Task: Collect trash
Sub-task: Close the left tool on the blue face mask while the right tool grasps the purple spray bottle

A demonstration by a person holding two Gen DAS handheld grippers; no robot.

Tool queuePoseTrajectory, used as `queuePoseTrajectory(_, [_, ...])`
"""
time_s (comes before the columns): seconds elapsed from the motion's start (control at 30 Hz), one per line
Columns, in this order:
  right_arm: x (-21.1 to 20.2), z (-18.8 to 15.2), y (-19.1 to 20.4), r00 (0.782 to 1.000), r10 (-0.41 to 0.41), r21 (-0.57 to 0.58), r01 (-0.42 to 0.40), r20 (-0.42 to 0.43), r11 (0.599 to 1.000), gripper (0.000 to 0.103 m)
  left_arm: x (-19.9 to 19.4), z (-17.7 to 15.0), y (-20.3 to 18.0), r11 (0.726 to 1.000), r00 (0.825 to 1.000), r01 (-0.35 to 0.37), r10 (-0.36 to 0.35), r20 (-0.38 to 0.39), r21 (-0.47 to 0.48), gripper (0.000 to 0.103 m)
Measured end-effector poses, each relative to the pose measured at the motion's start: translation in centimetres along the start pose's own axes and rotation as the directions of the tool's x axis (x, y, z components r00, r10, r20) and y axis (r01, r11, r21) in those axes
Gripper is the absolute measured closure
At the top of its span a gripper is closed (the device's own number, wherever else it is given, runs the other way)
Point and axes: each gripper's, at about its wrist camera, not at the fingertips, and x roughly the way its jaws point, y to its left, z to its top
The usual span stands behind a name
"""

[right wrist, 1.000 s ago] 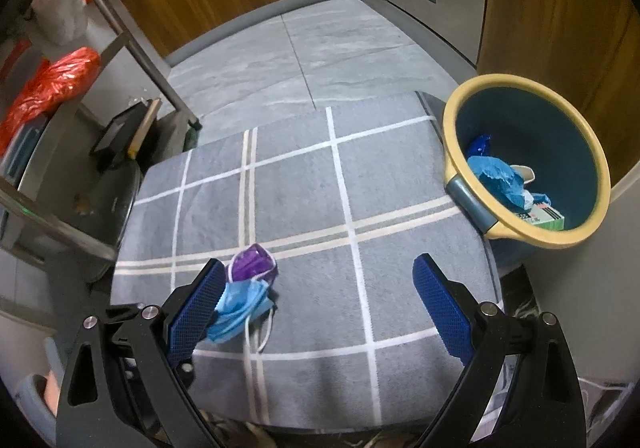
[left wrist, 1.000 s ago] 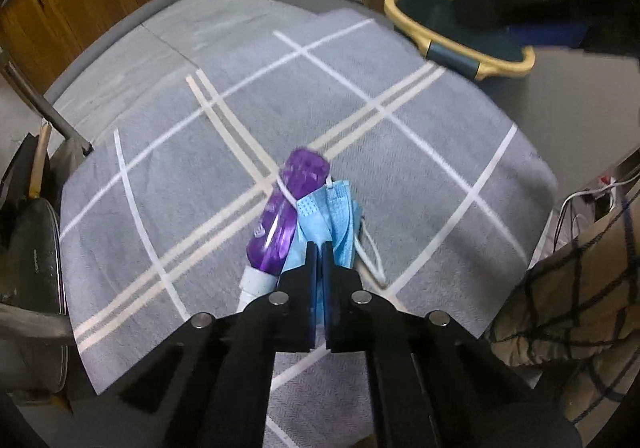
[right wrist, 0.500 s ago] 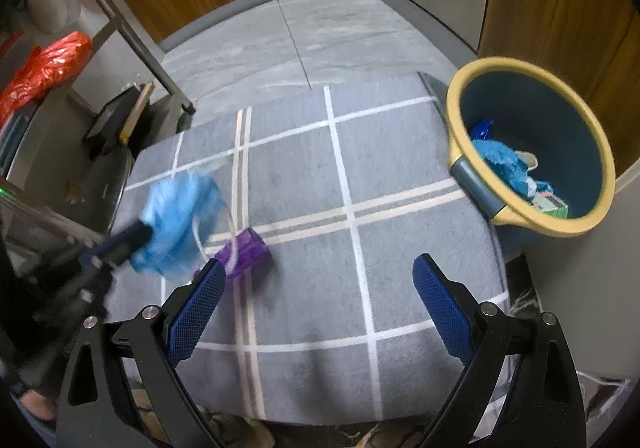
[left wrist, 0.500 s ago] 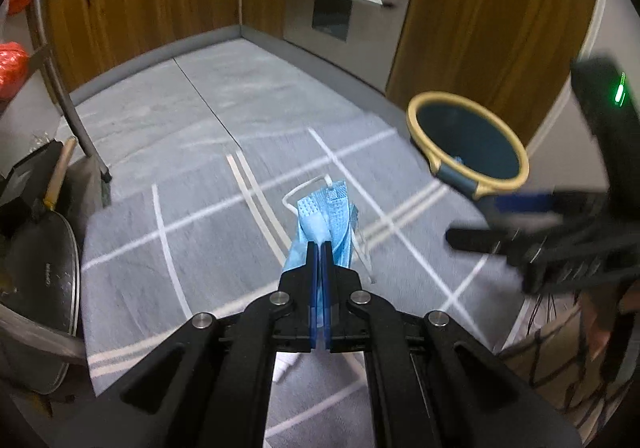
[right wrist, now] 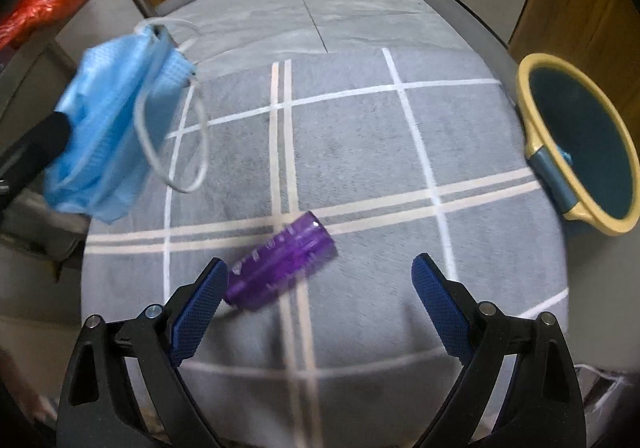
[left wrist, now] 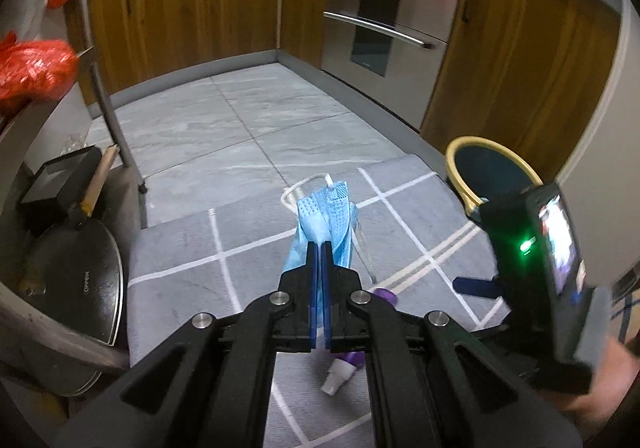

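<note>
My left gripper point(left wrist: 320, 248) is shut on a blue face mask point(left wrist: 326, 214) and holds it up above the grey rug point(left wrist: 240, 232); the mask also shows in the right wrist view point(right wrist: 108, 136), hanging at the left with its white loops dangling. A purple bottle point(right wrist: 280, 262) lies on the rug point(right wrist: 360, 152), just ahead of my open right gripper point(right wrist: 320, 280), close to its left finger. In the left wrist view the bottle point(left wrist: 348, 362) is mostly hidden under my left gripper. A yellow-rimmed blue bin point(right wrist: 580, 144) stands at the rug's right edge.
Wooden cabinets point(left wrist: 200, 16) and an oven point(left wrist: 384, 24) line the far wall. A metal rack leg point(left wrist: 116, 120), a dark pan point(left wrist: 76, 288) and red bags point(left wrist: 32, 64) are at the left. The bin point(left wrist: 492, 172) stands near the right-hand cabinet.
My left gripper has lifted the mask off the rug and tilted up. My right gripper has moved down and forward toward the purple bottle.
</note>
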Motion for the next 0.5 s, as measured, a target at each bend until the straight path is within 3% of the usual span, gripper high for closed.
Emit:
queuePoseTrajectory(0.3, [3.5,0.2,3.4,0.998,-0.051,0.016,0.052,-0.045,0.998,0.011,-0.1,0.2,3.0,0.999,1.000,-0.017,0.017,0.009,-0.044,0.102])
queuePoseTrajectory(0.5, [5.5,-0.4,4.6,0.991,-0.080,0.008,0.082,-0.106,0.997,0.024,0.2,0.6,2.6,0.999,1.000,0.003,-0.002,0.015,-0.043,0.102])
